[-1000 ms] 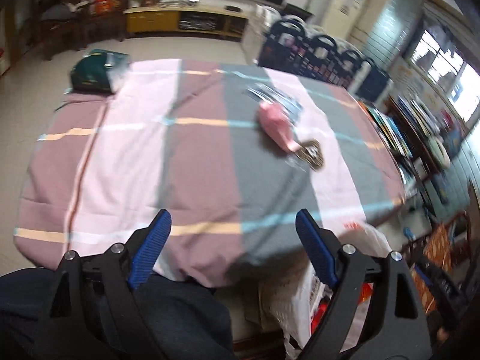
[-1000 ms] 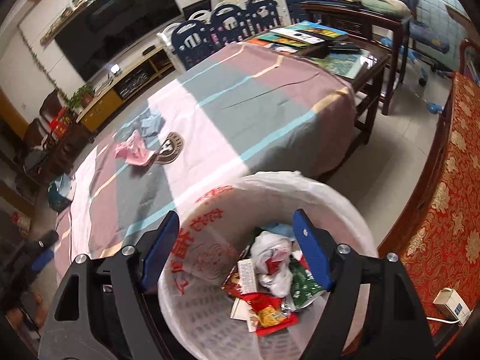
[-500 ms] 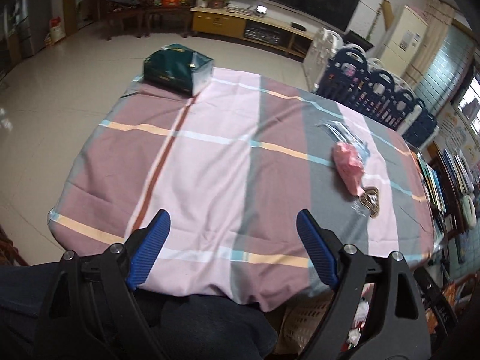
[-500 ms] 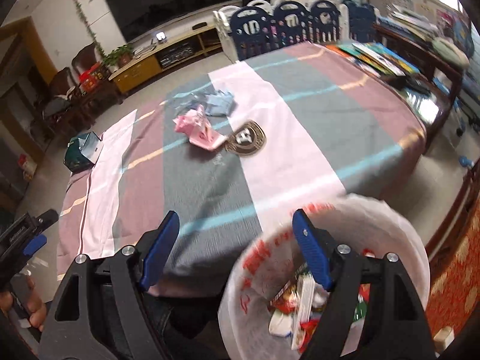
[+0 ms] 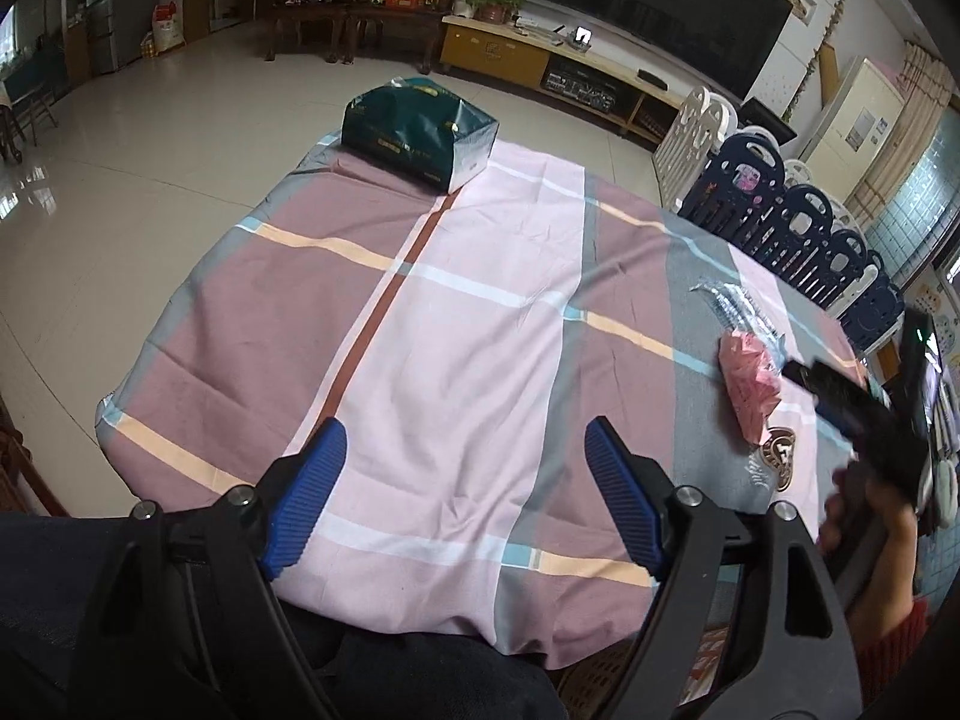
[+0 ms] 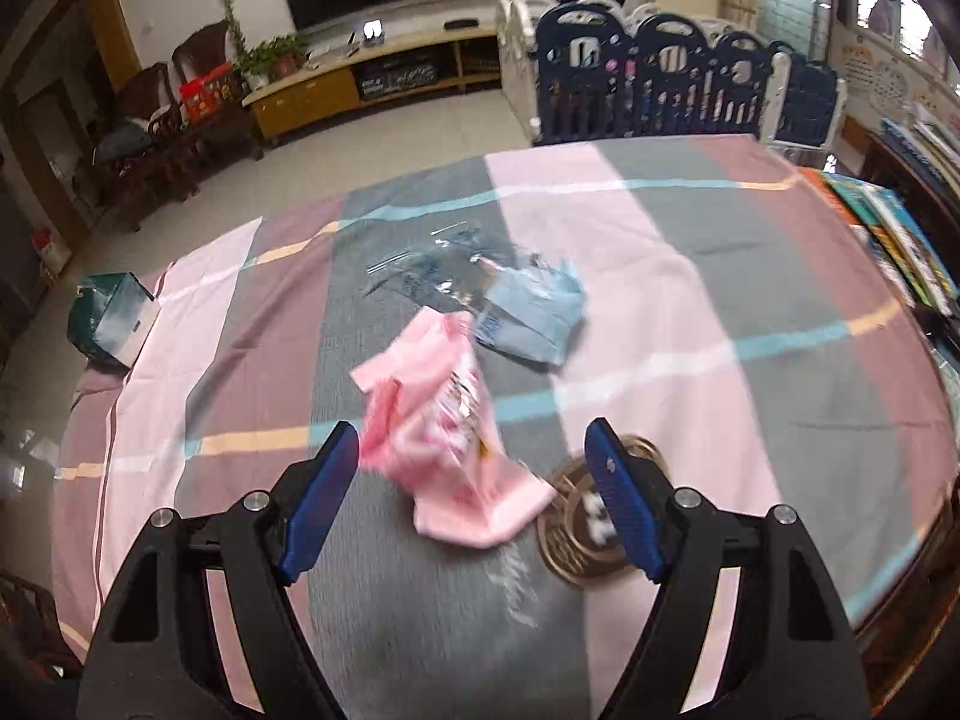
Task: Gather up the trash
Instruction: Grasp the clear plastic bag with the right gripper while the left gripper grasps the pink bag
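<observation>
Right gripper (image 6: pixel 471 492): jaws apart, nothing between the pads; poised over the striped tablecloth (image 6: pixel 690 312).
Left gripper (image 5: pixel 462 492): jaws have just been closing slightly, still wide apart and empty; above bare cloth near the table's front edge.
Pink wrapper (image 6: pixel 444 438): crumpled on the cloth, just ahead of the right gripper's fingertips, nearer its left finger.
Round brown emblem wrapper (image 6: pixel 576 531): flat, beside the pink wrapper, partly behind the right finger.
Clear-and-blue plastic bags (image 6: pixel 516 306): farther back.
Green box (image 5: pixel 420 129): far table edge.

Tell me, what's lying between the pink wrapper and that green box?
Only bare striped tablecloth lies between the pink wrapper and the green box, seen in the left wrist view.
</observation>
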A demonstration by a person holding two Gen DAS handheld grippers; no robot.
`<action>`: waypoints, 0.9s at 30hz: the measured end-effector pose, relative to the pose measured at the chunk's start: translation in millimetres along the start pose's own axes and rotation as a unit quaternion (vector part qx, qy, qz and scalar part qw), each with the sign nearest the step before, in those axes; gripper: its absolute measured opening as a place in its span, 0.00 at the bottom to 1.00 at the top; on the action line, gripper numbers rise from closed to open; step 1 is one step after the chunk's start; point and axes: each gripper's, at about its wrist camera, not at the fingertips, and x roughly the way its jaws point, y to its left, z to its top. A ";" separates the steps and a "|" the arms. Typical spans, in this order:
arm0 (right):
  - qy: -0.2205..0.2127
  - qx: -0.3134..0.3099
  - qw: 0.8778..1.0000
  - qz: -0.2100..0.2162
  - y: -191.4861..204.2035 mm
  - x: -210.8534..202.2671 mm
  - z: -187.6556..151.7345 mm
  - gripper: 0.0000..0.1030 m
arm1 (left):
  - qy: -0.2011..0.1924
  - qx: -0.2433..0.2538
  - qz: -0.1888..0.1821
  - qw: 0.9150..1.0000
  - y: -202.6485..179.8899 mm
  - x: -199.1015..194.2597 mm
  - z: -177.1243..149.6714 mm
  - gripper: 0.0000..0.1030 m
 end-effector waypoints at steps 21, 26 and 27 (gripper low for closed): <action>-0.019 -0.074 0.990 0.119 50.8 -8.7 32.0 0.86 | 0.070 -0.067 -0.006 0.995 25.1 52.5 -4.8 0.79; -0.013 -0.197 0.971 -0.133 35.9 78.3 72.1 0.86 | 0.081 -0.051 -0.039 0.995 15.6 57.7 -6.3 0.80; -0.001 -0.196 0.971 -0.137 30.4 90.7 74.7 0.86 | 0.083 -0.050 -0.046 0.994 13.9 59.0 -6.3 0.81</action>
